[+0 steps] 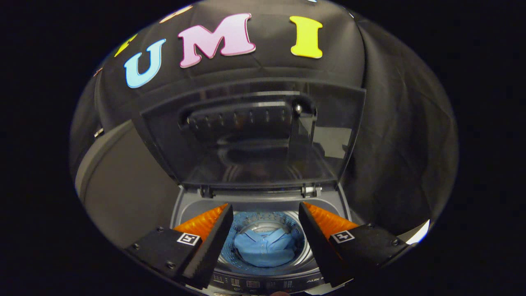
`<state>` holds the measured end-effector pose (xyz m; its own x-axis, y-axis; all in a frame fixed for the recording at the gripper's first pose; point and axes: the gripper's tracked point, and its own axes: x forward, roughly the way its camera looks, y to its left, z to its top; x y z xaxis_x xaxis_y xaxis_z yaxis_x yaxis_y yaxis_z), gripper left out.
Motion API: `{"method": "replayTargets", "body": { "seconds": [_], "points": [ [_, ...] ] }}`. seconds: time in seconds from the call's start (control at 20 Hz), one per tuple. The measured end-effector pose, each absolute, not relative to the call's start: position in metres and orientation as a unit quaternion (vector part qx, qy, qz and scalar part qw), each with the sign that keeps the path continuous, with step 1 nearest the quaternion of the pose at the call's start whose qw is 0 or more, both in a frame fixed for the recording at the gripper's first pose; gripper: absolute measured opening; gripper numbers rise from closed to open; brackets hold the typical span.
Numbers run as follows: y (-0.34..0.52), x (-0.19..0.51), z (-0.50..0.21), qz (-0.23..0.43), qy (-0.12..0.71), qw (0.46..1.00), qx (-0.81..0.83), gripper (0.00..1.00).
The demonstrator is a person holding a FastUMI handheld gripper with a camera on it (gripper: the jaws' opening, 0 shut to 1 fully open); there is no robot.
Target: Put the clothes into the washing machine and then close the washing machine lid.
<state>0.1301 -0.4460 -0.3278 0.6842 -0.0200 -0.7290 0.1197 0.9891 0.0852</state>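
Beyond the open, empty tool (266, 213), the raised lid (250, 135) stands over a blue shirt (265, 246).

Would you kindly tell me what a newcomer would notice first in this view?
The blue collared shirt lying in the steel drum of the grey top-loading washing machine stands out, seen between the gripper's open, empty fingers. Beyond them, the dark see-through lid stands raised.

blue shirt (265, 246) crumpled in drum | washing machine lid (250, 131) raised upright; open
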Motion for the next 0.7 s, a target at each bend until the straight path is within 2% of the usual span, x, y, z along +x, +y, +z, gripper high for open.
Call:
{"method": "replayTargets", "body": {
  "seconds": [0.45,0.7],
  "points": [
    [-0.412,0.213,-0.187,0.030,0.171,0.984,0.050,0.99],
    [-0.424,0.282,-0.178,0.018,0.149,0.988,0.027,0.98]
  ]
}}
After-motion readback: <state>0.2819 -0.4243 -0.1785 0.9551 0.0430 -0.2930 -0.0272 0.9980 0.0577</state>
